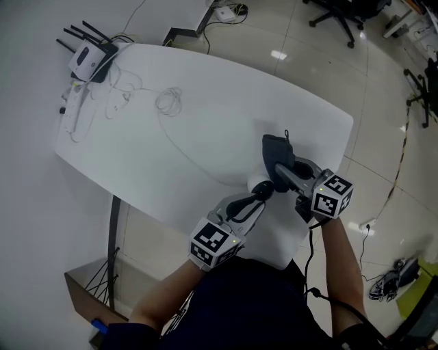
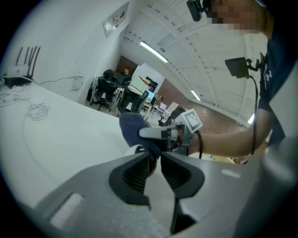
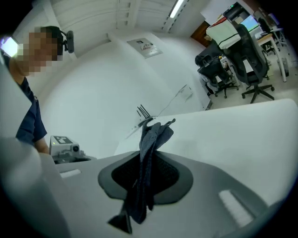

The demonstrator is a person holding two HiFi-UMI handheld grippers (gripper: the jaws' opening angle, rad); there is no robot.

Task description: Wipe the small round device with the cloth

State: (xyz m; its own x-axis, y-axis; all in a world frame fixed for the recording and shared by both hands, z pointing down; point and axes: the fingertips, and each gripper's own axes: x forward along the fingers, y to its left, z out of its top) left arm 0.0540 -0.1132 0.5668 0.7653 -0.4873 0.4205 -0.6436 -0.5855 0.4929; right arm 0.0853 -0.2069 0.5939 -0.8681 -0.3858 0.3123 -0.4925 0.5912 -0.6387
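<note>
The small round white device (image 1: pixel 258 184) sits near the table's front edge, and its rim (image 2: pixel 138 149) shows at the tips in the left gripper view. My left gripper (image 1: pixel 265 193) (image 2: pixel 156 155) is shut on it, jaws nearly together. A dark blue cloth (image 1: pixel 276 152) (image 2: pixel 132 129) hangs bunched just beyond and right of the device. My right gripper (image 1: pixel 279 169) (image 3: pixel 146 160) is shut on the cloth (image 3: pixel 156 132), which runs up between its jaws and droops below them. The cloth's lower end touches or nearly touches the device; I cannot tell which.
The white table (image 1: pixel 205 123) carries a router with antennas (image 1: pixel 87 58) at its far left corner, white cords (image 1: pixel 120 102) beside it and a coiled cable (image 1: pixel 169 101). Office chairs (image 1: pixel 342 14) stand on the floor beyond. The table's edge runs just under both grippers.
</note>
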